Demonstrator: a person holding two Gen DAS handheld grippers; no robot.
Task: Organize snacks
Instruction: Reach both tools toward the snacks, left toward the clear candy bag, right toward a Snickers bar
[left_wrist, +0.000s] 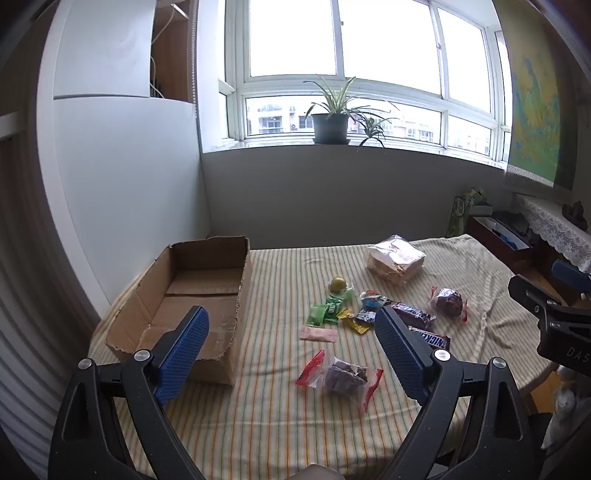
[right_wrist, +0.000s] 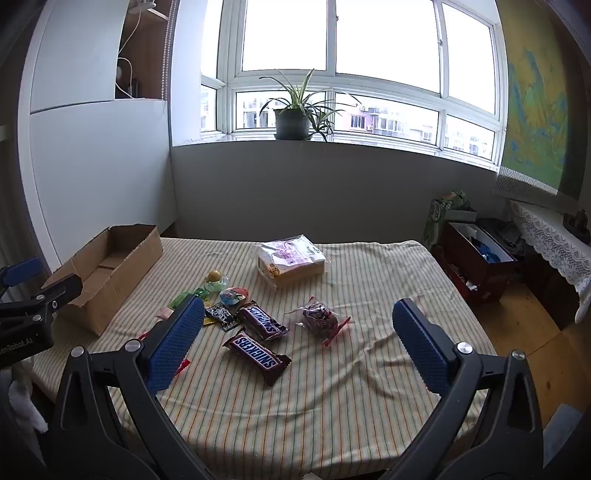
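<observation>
Wrapped snacks (right_wrist: 258, 332) lie scattered on striped cloth; cardboard box (left_wrist: 192, 295) open, empty.

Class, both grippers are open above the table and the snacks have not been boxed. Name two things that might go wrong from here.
1. The tablecloth is wrinkled; a gripper's fingers may snag it and drag the snacks.
2. The small candies lie tightly clustered beside the Snickers bars, so the left gripper may pinch several or knock them aside.

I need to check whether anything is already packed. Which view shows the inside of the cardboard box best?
The left wrist view: the cardboard box lies close, its bare floor visible. The right wrist view shows the same box at a low angle, mostly its outer wall.
</observation>
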